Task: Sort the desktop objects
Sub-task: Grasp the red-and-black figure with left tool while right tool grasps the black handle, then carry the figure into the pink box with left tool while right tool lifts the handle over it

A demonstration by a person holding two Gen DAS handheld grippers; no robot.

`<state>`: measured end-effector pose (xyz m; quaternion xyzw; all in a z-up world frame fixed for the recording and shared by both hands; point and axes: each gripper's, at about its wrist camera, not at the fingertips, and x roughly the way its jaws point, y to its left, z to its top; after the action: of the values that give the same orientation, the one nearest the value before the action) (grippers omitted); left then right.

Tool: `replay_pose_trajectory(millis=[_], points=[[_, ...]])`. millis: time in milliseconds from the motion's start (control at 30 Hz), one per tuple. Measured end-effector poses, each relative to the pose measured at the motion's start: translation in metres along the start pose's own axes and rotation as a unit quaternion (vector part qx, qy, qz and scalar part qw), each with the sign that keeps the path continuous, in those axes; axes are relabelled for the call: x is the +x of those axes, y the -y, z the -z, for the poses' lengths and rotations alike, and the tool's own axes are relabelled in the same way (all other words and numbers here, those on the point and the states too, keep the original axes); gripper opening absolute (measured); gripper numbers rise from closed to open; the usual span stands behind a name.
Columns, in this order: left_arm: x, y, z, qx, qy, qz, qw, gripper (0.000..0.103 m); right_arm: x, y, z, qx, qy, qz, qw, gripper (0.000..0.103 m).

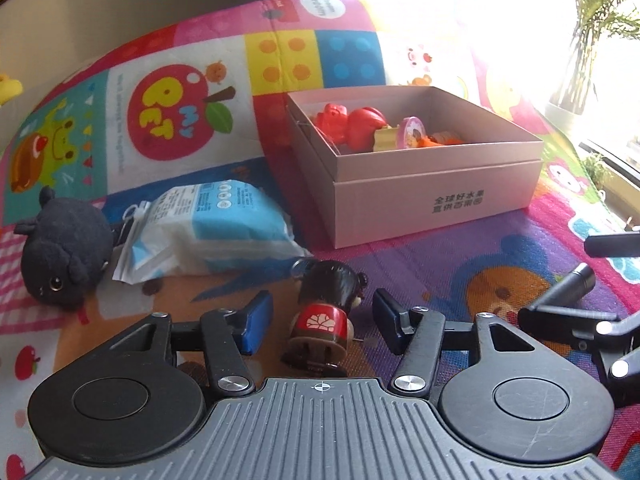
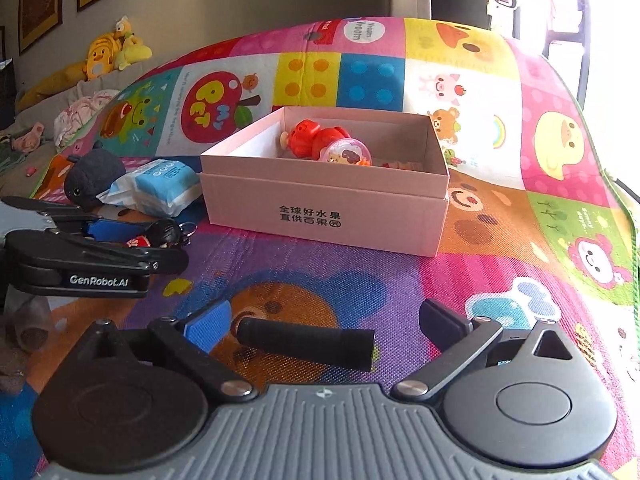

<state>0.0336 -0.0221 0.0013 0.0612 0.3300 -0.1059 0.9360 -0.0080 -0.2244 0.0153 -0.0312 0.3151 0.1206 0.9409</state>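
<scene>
My left gripper point(image 1: 322, 314) is open around a small doll keychain point(image 1: 326, 312) with a black head and red body, lying on the mat; its fingers stand apart from it on both sides. The doll also shows in the right wrist view point(image 2: 160, 234), between the left gripper's blue pads point(image 2: 105, 227). My right gripper point(image 2: 320, 328) is open around a black cylinder point(image 2: 306, 344) lying crosswise on the mat. A pink box point(image 1: 420, 200) holds red toys point(image 1: 348, 122) and a pink round case point(image 1: 412, 132); the box point(image 2: 320, 216) sits ahead of the right gripper.
A blue and white tissue pack point(image 1: 208, 228) and a dark plush toy point(image 1: 64, 248) lie left of the box on the colourful play mat point(image 1: 460, 264). Yellow plush toys point(image 2: 112, 50) and clothes sit on a ledge beyond the mat. A bright window is at right.
</scene>
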Motion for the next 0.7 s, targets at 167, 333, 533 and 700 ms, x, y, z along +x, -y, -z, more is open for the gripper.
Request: replay_pose_trajectory(millis=[167,333,533,700], points=[[-0.008,-0.003,0.003,-0.003,-0.003,0.002,1.0,0.04,0.004,-0.011,0.002,-0.02,-0.029,0.004,0.999,0.1],[-0.031,-0.006,0.017,-0.015,-0.023,0.006,0.9996,0.041,0.008,-0.01,0.002,-0.013,-0.039,0.008,0.999,0.1],[-0.044,-0.004,0.029,-0.017,-0.019,0.007,0.9996,0.054,0.009,-0.014,0.003,-0.015,-0.048,0.014,0.999,0.1],[-0.039,-0.002,0.027,-0.025,-0.01,0.006,0.9996,0.053,0.007,-0.013,0.004,0.005,-0.049,0.013,0.999,0.094]])
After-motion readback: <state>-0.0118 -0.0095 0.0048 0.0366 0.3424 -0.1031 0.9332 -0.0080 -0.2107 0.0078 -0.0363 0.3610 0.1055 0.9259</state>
